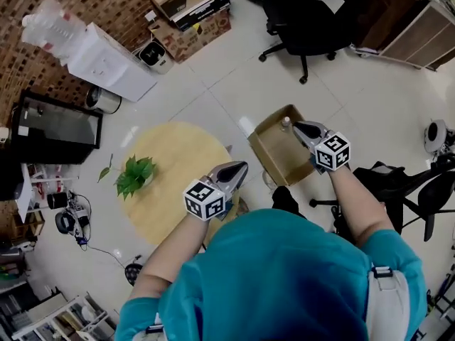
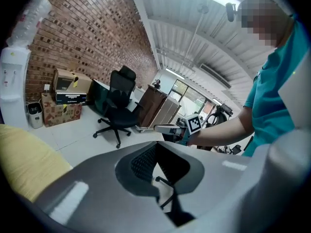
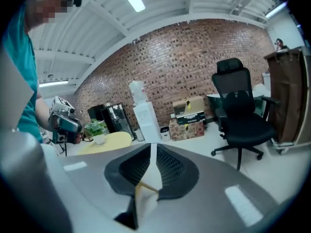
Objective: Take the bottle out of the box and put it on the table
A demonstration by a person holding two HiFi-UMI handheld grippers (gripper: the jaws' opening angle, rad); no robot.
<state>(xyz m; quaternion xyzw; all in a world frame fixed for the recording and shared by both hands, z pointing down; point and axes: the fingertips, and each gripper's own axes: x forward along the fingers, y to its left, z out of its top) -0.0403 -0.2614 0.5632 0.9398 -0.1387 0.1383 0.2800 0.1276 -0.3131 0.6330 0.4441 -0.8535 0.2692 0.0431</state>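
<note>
— Bottle [image 1: 285, 123], where is it?
— Standing in the brown box [image 1: 264, 151], right of the round yellow table [image 1: 167, 190].
— And the grippers?
— Right gripper [image 1: 298, 126] is just beside it, fingers a tiny bit apart, empty. Left gripper [image 1: 240, 168] is near the table's right edge, fingertips pressed together.

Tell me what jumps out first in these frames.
A teal-shirted person's two grippers fill the head view's centre: the right gripper points at a bottle standing in an open box on the floor, and the left gripper is by the edge of a round yellow table. A plant sits on the table's left side.
</note>
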